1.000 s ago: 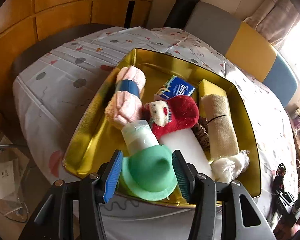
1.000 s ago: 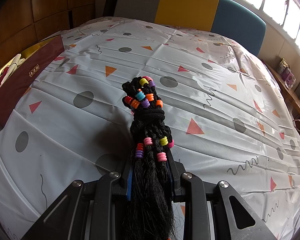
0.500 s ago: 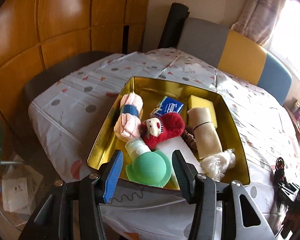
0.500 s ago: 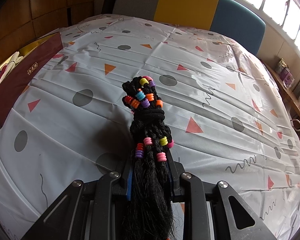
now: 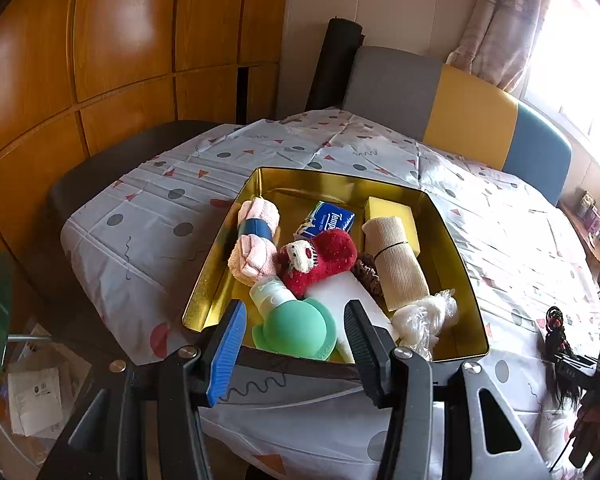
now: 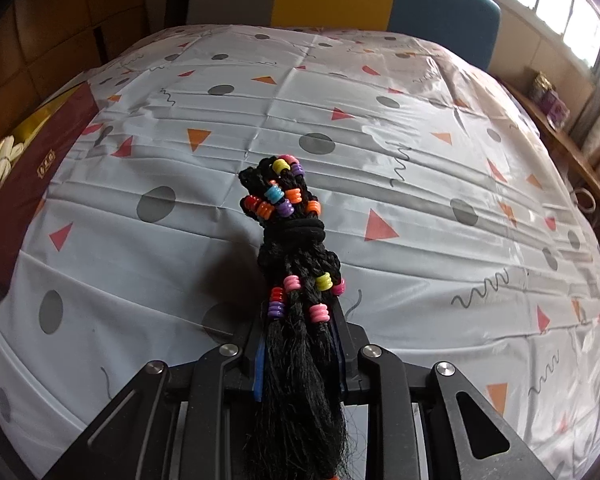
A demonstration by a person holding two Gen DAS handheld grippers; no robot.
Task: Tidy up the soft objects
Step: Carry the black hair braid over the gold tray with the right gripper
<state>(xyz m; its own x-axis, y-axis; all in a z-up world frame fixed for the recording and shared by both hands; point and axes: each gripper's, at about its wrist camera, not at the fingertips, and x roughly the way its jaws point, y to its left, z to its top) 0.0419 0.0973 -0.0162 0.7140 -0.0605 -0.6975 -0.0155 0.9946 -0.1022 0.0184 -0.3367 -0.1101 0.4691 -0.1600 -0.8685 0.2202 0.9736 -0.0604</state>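
Note:
A gold tin box on the patterned tablecloth holds soft things: a pink towel roll, a red plush toy, a blue tissue pack, a yellow sponge, a beige bandage roll, a white sponge block, a white fluffy bundle and a green silicone bottle. My left gripper is open and empty, above the box's near edge. My right gripper is shut on a black braided hairpiece with coloured beads, held above the cloth; it also shows in the left wrist view.
The box's dark red outer wall shows at the left of the right wrist view. A grey, yellow and blue bench back runs behind the table. Wooden wall panels stand at the left. Papers lie on the floor.
My left gripper has drawn back and up from the box, leaving the green bottle lying in it. My right gripper keeps the hairpiece and has barely moved.

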